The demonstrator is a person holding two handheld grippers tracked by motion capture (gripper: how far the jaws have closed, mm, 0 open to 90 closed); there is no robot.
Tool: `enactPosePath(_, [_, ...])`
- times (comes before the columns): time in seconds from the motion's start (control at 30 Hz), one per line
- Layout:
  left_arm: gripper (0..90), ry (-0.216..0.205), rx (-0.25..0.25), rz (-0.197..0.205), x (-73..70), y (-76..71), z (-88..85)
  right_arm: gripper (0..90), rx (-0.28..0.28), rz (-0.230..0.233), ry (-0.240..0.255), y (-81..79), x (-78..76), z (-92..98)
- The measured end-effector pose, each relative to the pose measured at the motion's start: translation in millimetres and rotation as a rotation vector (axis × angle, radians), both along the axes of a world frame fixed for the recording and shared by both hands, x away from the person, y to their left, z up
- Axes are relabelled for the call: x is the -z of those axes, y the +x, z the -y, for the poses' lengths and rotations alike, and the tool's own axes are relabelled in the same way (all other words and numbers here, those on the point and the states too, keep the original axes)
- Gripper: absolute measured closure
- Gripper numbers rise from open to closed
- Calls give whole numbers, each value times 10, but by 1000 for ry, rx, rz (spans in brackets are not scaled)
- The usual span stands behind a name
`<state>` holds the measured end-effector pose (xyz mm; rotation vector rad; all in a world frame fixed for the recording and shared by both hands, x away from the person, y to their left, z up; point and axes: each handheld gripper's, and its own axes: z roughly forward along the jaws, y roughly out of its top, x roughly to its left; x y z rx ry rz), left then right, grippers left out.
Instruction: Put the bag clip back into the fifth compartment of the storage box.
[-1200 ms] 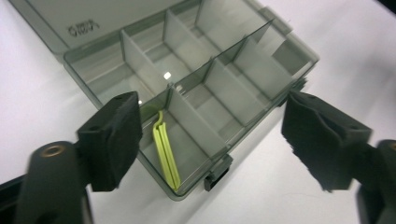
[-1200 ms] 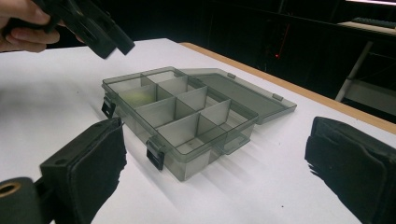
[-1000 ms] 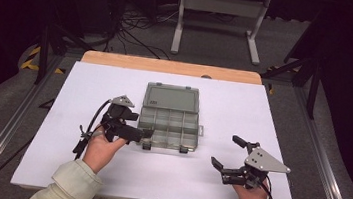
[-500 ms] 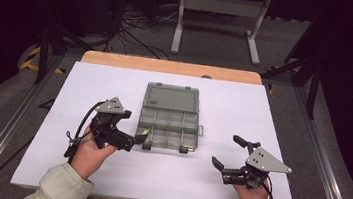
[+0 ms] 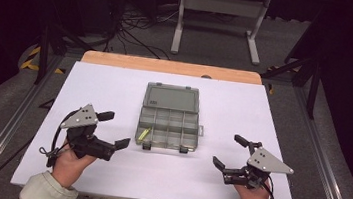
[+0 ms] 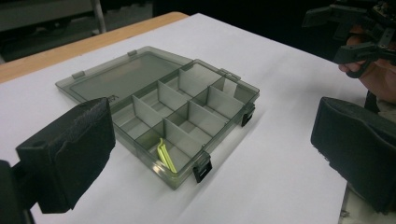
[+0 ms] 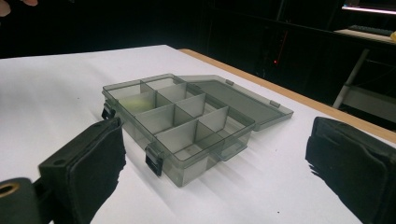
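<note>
A translucent grey compartment box [image 5: 168, 124] [image 6: 173, 112] [image 7: 187, 123] lies in the middle of the white table with its lid [image 5: 172, 98] folded flat toward the far side. A small yellow-green piece [image 5: 144, 133] [image 6: 166, 156] rests in its near-left compartment. My left gripper [image 5: 114, 129] [image 6: 212, 140] hovers open just left of the box's near-left corner, nothing between its pads; its jaws have just been opening wider. My right gripper [image 5: 227, 149] [image 7: 219, 154] stands open to the right of the box, apart from it and holding nothing. It also appears far off in the left gripper view [image 6: 355, 32].
The white table sheet [image 5: 115, 87] ends in a wooden strip [image 5: 168, 67] at the far edge. A metal stand [image 5: 219, 14] and loose cables [image 5: 127, 28] sit on the floor behind. Two black latches [image 5: 147, 145] hang from the box's near wall.
My left gripper has drawn back leftward from the box's near-left corner, jaws spread a little wider. The right gripper and the box have stayed put.
</note>
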<state>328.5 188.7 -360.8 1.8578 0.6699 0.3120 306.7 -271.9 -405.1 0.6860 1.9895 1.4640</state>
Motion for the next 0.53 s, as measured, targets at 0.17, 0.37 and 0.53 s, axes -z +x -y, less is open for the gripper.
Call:
enactPosePath(0.17, [11,-36,-18,58,116,-130,-200,46,0,5,4,-6,-7,11])
enactPosePath(0.37, [15,-110,-62,152,325,-250,-468,45,-6,20,7,-17,-21,21])
enactPosePath(0.53, [16,-157,-94,195,477,-286,-589,43,-3,22,8,-24,-22,25])
